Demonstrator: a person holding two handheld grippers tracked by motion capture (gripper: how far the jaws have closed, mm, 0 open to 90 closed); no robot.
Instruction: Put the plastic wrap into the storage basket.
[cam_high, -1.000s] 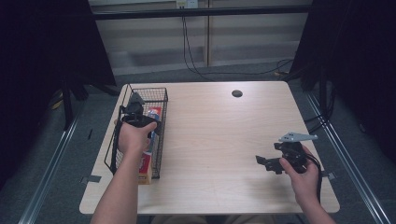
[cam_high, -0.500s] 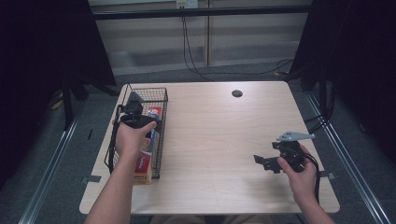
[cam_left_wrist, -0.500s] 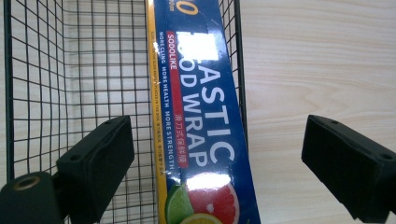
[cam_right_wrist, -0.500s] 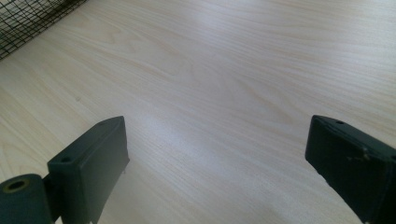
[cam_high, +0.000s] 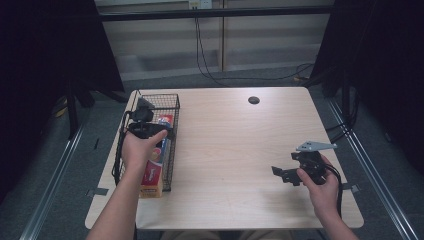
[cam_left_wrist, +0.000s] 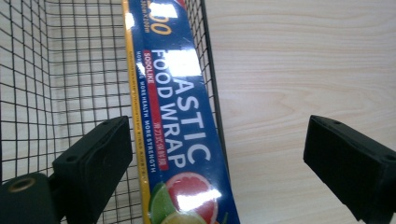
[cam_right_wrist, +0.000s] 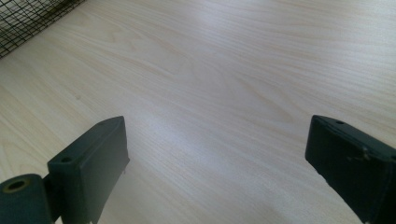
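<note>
plastic wrap box (cam_left_wrist: 180, 140) — long, blue, glossy | citrus picture — yellow edge

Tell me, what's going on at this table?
A person holds a two-jaw gripper in each hand. The left gripper hovers over a wire basket at the table's left edge, above a box of plastic wrap lying in it. Its jaws have just been opening and stand wide, with the box below them and not gripped. The right gripper waits open above bare tabletop, holding nothing.
</note>
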